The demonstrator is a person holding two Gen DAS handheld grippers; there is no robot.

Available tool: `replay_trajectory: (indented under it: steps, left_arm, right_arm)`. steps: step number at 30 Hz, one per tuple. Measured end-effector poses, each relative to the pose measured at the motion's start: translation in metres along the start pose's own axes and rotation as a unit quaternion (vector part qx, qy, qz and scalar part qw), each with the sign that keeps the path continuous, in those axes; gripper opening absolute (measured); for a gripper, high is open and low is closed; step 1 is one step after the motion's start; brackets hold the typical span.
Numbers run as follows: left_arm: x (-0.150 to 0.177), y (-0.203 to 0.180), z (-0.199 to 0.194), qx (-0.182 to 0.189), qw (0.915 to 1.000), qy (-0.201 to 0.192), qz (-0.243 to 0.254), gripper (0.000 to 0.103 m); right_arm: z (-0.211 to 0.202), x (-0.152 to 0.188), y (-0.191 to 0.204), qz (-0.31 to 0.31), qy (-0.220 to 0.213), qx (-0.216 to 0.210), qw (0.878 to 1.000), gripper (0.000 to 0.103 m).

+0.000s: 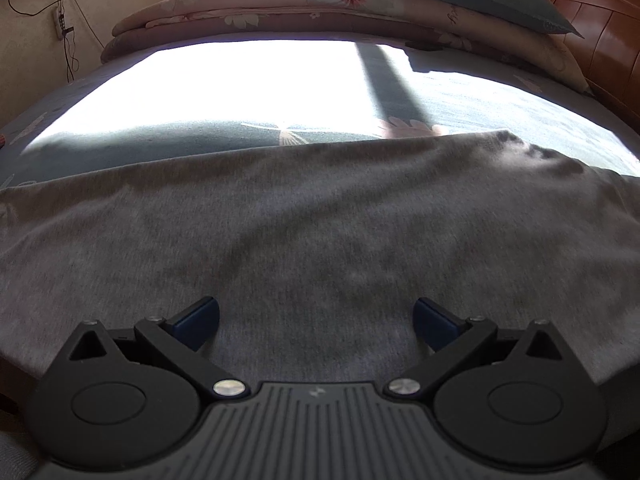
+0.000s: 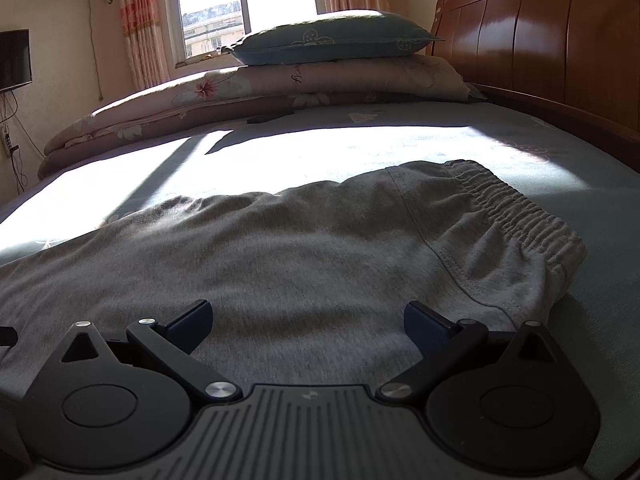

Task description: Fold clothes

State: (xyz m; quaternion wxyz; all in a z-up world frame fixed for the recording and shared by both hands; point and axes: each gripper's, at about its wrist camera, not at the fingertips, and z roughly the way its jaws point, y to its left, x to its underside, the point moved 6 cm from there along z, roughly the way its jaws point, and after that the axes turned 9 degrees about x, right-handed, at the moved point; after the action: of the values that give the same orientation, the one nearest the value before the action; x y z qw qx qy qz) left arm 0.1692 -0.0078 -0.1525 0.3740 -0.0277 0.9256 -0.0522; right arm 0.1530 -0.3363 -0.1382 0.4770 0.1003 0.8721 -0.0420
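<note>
One garment, a pair of grey knit jersey trousers with a gathered elastic waistband [image 2: 516, 216], lies spread flat on the pale blue patterned bedsheet [image 2: 360, 148] of the bed. Its long axis runs left to right across both views: the waistband sits at the right end, in the right wrist view, and the grey cloth [image 1: 312, 216] runs off the left edge of the left wrist view, so the leg ends are not shown. The right gripper [image 2: 308, 326] is nearer the waistband; the left gripper [image 1: 316, 322] hovers over the mid-length of the cloth. Both point across the short axis, toward the far edge of the fabric. Each pair of fingers stands wide apart, holding nothing, low over the cloth; whether they touch it cannot be told. Judged from this layout, the coming fold turns on grasping along the near long edge. Beyond lie a folded floral quilt [image 2: 240, 92], a blue pillow [image 2: 332, 42] and a brown wooden headboard [image 2: 540, 40].
</note>
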Motion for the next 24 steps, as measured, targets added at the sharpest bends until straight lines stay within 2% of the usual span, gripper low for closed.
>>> replay_trajectory:
  steps: [4, 14, 17, 20, 22, 24]
  left_arm:
    - [0.001, 0.0, -0.001, 0.0, 1.0, -0.003, -0.001, 0.102]
    - [0.005, 0.002, -0.003, 0.008, 0.9997, -0.022, -0.001, 0.102]
    - [0.005, 0.004, -0.004, 0.016, 0.9996, -0.024, 0.003, 0.102]
    - [0.005, 0.005, -0.004, 0.022, 0.9994, -0.024, 0.006, 0.102]
    - [0.005, 0.004, -0.004, 0.023, 0.9994, -0.021, 0.015, 0.102]
    - [0.005, 0.003, -0.004, 0.024, 0.9994, -0.019, 0.018, 0.102]
  right_arm:
    - [0.002, 0.004, 0.007, -0.033, 0.003, 0.02, 0.999, 0.103]
    - [0.002, 0.003, 0.008, -0.037, 0.004, 0.028, 0.999, 0.103]
    - [-0.003, 0.0, 0.009, -0.03, -0.008, 0.032, 0.999, 0.103]
    - [-0.013, -0.007, 0.011, -0.005, -0.032, 0.005, 0.999, 0.103]
    - [-0.012, -0.009, 0.017, 0.004, -0.025, -0.02, 0.999, 0.103]
    - [-0.008, -0.008, 0.025, -0.003, -0.011, -0.026, 1.0, 0.103]
